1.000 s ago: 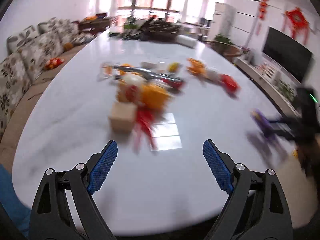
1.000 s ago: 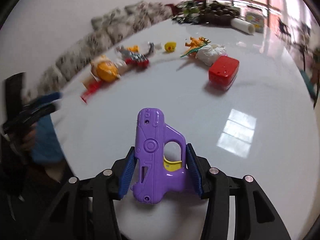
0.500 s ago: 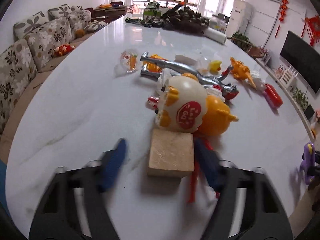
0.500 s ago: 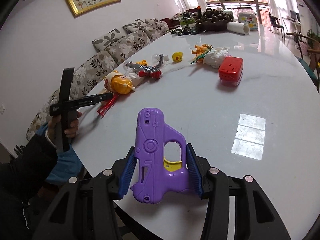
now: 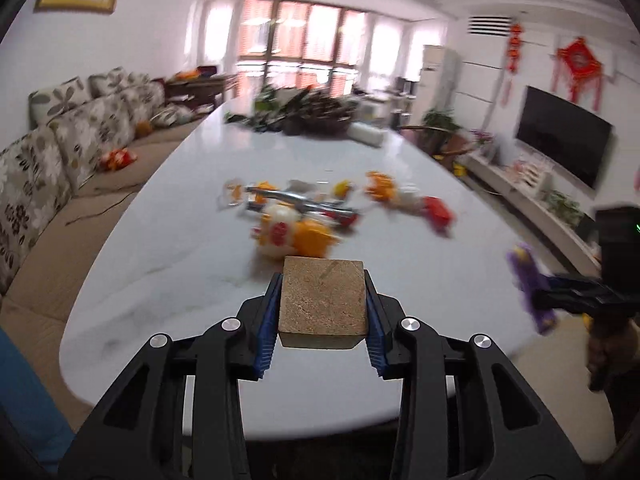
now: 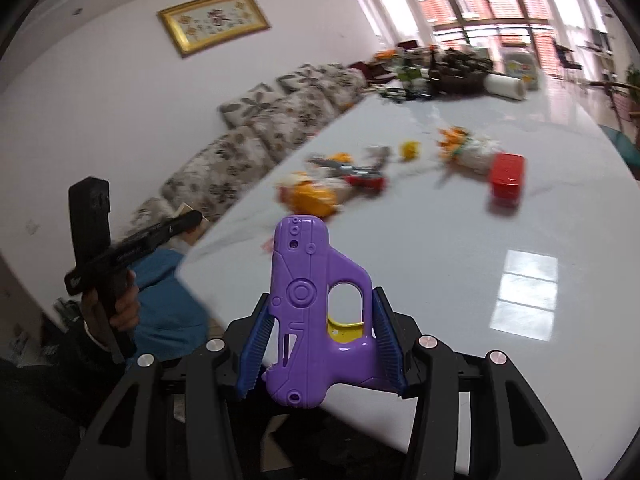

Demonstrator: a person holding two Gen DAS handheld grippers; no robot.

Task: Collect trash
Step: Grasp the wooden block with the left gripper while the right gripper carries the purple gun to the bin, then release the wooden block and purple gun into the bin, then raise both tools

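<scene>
My left gripper [image 5: 322,316] is shut on a tan wooden block [image 5: 322,302] and holds it above the near end of the white table [image 5: 180,248]. My right gripper [image 6: 320,344] is shut on a purple toy gun [image 6: 312,312], lifted above the table's near edge; the gun also shows at the right of the left wrist view [image 5: 528,280]. A pile of toys lies mid-table: a yellow and white round toy [image 5: 296,234], a silver figure [image 5: 304,202], an orange dinosaur [image 5: 380,188] and a red box [image 6: 507,174].
A floral sofa [image 5: 52,160] runs along the table's left side. Dark clutter and a paper roll [image 6: 504,86] sit at the far end. A TV [image 5: 564,142] and low shelf stand to the right. The left gripper shows in the right wrist view [image 6: 132,244].
My left gripper closed on the wooden block and lifted it back from the toy pile. My right gripper kept hold of the purple gun and drew back toward the table edge.
</scene>
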